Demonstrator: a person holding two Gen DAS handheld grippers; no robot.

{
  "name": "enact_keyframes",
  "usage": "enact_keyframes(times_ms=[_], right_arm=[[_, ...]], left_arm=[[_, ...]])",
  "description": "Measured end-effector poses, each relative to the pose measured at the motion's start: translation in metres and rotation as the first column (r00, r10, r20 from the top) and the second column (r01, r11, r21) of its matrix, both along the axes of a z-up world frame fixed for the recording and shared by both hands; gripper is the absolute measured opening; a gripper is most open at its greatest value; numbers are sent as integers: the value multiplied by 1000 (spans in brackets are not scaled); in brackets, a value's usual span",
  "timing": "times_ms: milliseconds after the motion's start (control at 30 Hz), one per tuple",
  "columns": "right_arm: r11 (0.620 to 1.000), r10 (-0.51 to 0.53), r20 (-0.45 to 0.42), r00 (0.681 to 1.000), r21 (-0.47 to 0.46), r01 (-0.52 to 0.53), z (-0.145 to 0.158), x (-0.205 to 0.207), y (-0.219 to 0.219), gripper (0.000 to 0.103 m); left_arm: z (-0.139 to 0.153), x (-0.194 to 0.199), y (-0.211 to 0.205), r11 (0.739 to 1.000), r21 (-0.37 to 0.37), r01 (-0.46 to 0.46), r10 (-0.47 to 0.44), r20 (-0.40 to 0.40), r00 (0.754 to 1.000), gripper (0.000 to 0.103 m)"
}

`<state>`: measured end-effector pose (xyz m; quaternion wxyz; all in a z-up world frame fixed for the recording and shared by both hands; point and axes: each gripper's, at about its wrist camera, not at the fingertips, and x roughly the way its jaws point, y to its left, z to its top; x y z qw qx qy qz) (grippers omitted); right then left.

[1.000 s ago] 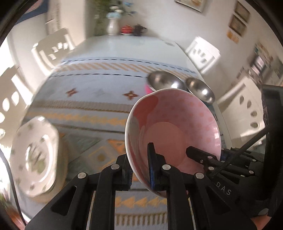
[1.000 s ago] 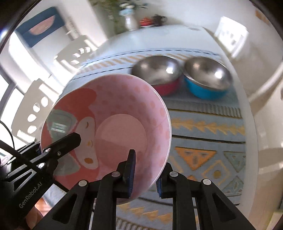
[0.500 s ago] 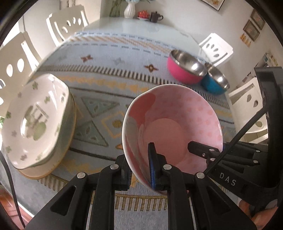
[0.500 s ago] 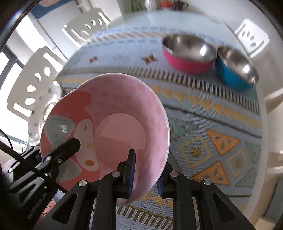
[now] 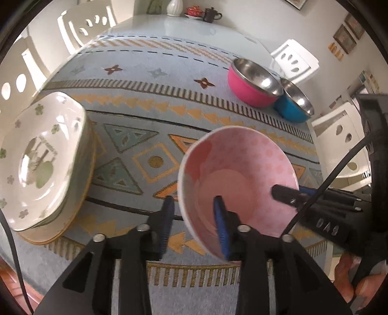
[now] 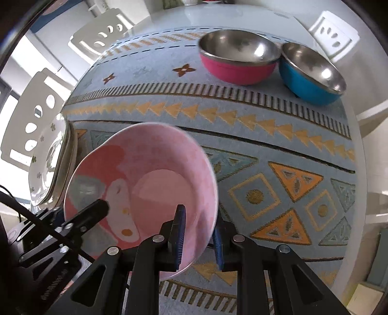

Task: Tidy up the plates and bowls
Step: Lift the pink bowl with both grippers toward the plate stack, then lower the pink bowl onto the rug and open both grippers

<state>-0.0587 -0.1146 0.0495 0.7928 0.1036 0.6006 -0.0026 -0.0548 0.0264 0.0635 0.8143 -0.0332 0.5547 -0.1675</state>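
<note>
A pink bowl (image 5: pixel 242 179) with a cartoon face inside is held tilted above the patterned cloth. My left gripper (image 5: pixel 194 225) has opened: its fingers stand apart either side of the bowl's left rim. My right gripper (image 6: pixel 198 232) is shut on the bowl's (image 6: pixel 145 184) right rim; it shows in the left wrist view (image 5: pixel 300 193) too. A stack of white floral plates (image 5: pixel 41 160) lies on the left. A pink steel bowl (image 5: pixel 254 84) and a blue steel bowl (image 5: pixel 293 104) stand far right.
A blue patterned cloth (image 5: pixel 150 101) covers the white table. White chairs (image 5: pixel 84 21) stand around it. A vase, a small red pot and a dark teapot (image 5: pixel 211 14) sit at the far end. The plate stack also shows in the right wrist view (image 6: pixel 51 164).
Both grippers have carried the pink bowl down and nearer the table's front edge. The left gripper's fingers have spread off the rim; the right keeps its grip.
</note>
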Motion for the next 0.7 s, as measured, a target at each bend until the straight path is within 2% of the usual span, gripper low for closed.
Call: enact_keyframes(times_ms=[67, 267, 400, 467, 500, 567, 600, 633, 667, 700], right_arm=[[1000, -16, -4, 1000, -3, 16, 4, 1, -8, 20], [995, -56, 2, 998, 84, 56, 24, -10, -36, 21], [993, -78, 92, 993, 97, 69, 53, -20, -53, 21], [987, -104, 139, 985, 132, 86, 69, -23, -65, 22], [983, -123, 161, 979, 158, 98, 75, -24, -72, 24], [969, -175, 198, 964, 206, 134, 84, -25, -86, 37], [961, -204, 212, 956, 228, 154, 88, -26, -93, 53], [948, -241, 234, 942, 265, 177, 91, -26, -102, 60], [938, -265, 245, 932, 289, 191, 93, -25, -107, 60], [929, -287, 250, 925, 309, 205, 94, -22, -112, 60]], left_arm=[[2, -1, 6, 1000, 11, -10, 10, -13, 1000, 57], [29, -18, 31, 998, 9, -55, 54, 16, 998, 58], [60, -24, 44, 996, -6, -94, 94, 64, 994, 58], [82, -23, 43, 995, -8, -95, 96, 113, 989, 58], [92, -20, 40, 996, -3, -89, 89, 136, 987, 58], [115, -11, 30, 998, 5, -65, 62, 191, 980, 59], [125, -6, 24, 999, 7, -47, 45, 212, 976, 61], [137, 1, 14, 1000, 6, -18, 16, 236, 972, 67], [145, 8, 7, 1000, 9, 4, -6, 252, 968, 73], [152, 15, 0, 1000, 15, 27, -30, 267, 963, 74]])
